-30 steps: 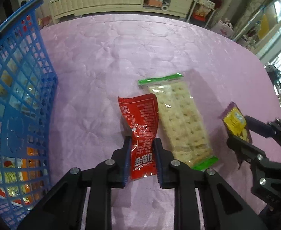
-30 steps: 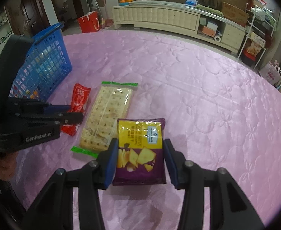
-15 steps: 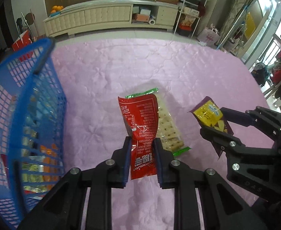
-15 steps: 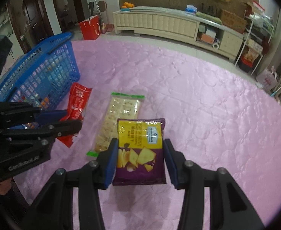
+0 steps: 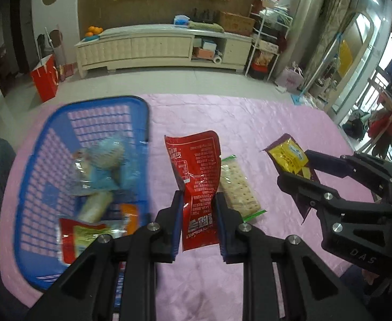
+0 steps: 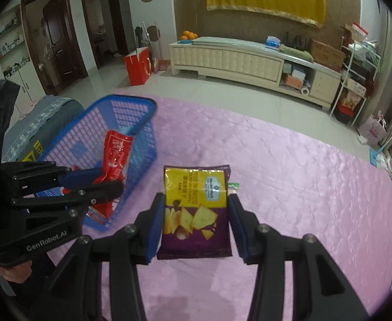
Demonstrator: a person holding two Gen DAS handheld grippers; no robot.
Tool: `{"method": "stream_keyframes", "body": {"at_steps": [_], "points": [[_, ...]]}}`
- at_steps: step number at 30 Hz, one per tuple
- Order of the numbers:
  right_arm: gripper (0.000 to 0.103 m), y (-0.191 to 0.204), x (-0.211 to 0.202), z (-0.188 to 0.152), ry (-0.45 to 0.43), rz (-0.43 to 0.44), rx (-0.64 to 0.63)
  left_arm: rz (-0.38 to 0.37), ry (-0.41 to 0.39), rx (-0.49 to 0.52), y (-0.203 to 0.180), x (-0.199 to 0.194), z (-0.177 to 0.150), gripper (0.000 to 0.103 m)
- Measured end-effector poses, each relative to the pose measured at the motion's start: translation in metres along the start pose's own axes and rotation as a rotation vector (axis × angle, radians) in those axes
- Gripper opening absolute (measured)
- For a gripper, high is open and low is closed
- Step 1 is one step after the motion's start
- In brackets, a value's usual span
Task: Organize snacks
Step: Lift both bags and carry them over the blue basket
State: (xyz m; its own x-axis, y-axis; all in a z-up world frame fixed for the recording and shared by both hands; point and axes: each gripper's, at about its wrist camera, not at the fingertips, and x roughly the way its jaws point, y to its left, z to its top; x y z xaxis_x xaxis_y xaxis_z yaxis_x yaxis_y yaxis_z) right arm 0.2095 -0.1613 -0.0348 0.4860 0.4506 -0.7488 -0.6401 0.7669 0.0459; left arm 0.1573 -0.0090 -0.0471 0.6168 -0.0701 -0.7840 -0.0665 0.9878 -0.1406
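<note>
Two crinkly foil packets (image 5: 196, 184) (image 6: 196, 211) pinched above quilted pink cloth (image 5: 249, 117)

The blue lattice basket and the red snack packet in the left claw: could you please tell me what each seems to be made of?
The blue lattice basket looks like moulded rigid plastic: uniform colour, a regular grid of holes, a thick smooth rim. The red snack packet held by the left claw seems thin glossy plastic or foil film: it creases, catches highlights and carries printed text. Which film cannot be told.

Left wrist view angled down close over the blue basket (image 5: 43, 139), right wrist view alongside, both sharing basket, pink tablecloth (image 6: 289, 165), far cabinet (image 5: 155, 48)
</note>
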Motion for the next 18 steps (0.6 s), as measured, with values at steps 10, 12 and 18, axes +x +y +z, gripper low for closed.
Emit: {"method": "stream_keyframes", "body": {"at_steps": [10,12,18], "points": [[0.051,0.062,-0.009,0.028,-0.028,0.03,-0.065,0.02,-0.065,-0.049,0.059,-0.045,-0.006,0.02],[0.051,0.072,-0.006,0.033,-0.031,0.035,-0.081,0.026,-0.07,-0.058,0.07,-0.051,-0.008,0.02],[0.051,0.105,0.01,0.048,-0.01,0.044,-0.128,0.038,-0.077,-0.069,0.1,-0.062,-0.016,0.02]]}}
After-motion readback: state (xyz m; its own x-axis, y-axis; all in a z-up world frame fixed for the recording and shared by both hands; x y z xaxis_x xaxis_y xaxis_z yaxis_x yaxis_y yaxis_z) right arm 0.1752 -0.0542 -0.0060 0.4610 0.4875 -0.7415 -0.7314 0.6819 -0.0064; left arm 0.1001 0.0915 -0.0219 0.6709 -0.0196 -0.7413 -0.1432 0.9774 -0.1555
